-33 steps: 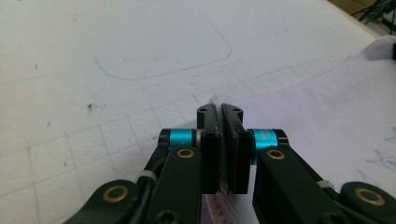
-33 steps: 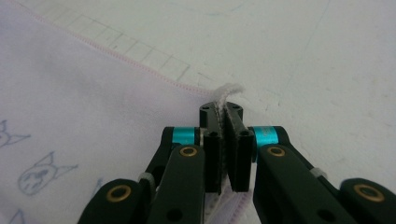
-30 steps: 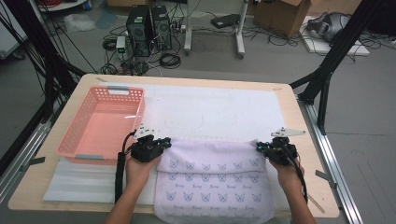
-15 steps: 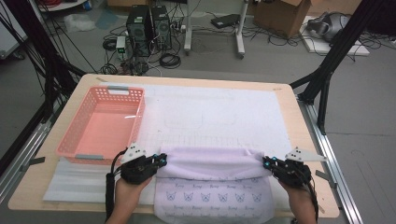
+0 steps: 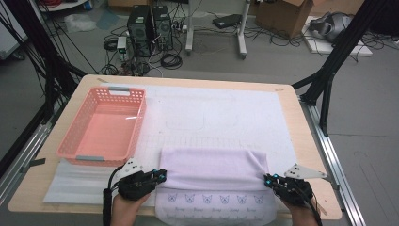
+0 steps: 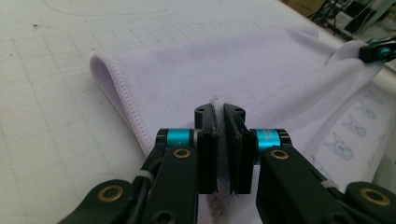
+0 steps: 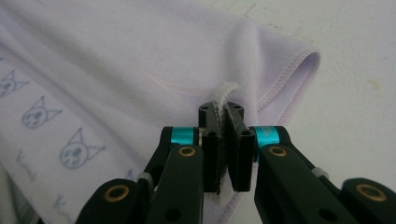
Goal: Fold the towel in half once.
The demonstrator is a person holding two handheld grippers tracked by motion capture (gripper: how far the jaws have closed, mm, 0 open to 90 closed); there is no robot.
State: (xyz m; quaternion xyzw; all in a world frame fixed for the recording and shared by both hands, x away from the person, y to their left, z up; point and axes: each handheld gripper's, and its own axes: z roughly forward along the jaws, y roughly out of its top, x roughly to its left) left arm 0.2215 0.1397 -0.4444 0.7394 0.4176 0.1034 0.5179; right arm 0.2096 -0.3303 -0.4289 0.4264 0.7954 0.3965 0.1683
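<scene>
A lilac towel with a cat-face print lies at the near edge of the table, its far half folded over toward me. My left gripper pinches the left corner of the folded layer. In the left gripper view the pads hold a thin ridge of towel; the jaws have just eased open a trifle, with the cloth still pinched. My right gripper is shut on the right corner. In the right gripper view its jaws clamp the hem of the towel.
A pink plastic basket stands at the left on a white gridded mat. The wooden table ends close behind my hands. Computer towers, cables and black frame legs stand on the floor beyond the table.
Both grippers have moved toward the near table edge, dragging the towel's far edge with them. The folded layer now covers more of the printed part.
</scene>
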